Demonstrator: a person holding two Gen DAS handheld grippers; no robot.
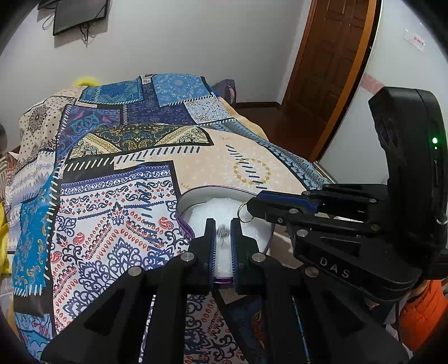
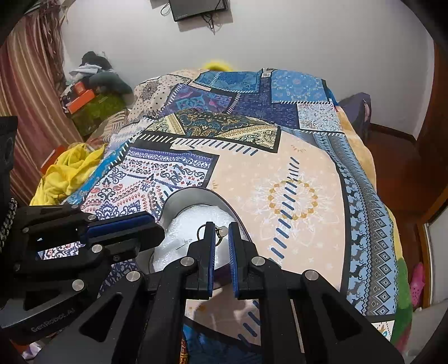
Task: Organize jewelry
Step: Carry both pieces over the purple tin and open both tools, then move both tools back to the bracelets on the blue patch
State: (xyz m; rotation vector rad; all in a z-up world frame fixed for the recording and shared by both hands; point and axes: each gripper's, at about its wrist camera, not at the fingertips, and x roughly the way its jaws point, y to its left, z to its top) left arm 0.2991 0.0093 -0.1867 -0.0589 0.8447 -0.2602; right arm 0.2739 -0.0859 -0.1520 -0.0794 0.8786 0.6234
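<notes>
A bed spread with a blue, cream and purple patchwork-print cover (image 2: 294, 173) is set against plain white walls (image 2: 308, 36), on which a dark flat screen (image 2: 200, 8) is mounted, with a brown panelled wooden door (image 1: 327, 58) and striped reddish curtains (image 2: 30, 84) alongside.

I count two grippers: the left (image 1: 223, 224) and the right (image 2: 221, 227). One box (image 1: 196, 193) sits on one patchwork bedspread (image 1: 117, 196), with one white foam pad (image 1: 221, 208) inside it. On the foam I make out one ring (image 1: 244, 211), one small dark tangled piece (image 1: 223, 231) that I can't identify, and one pearl bead (image 2: 223, 231). One screen (image 2: 196, 8) hangs on the wall, and I see one door (image 1: 330, 56) and one yellow cloth (image 2: 70, 170).
</notes>
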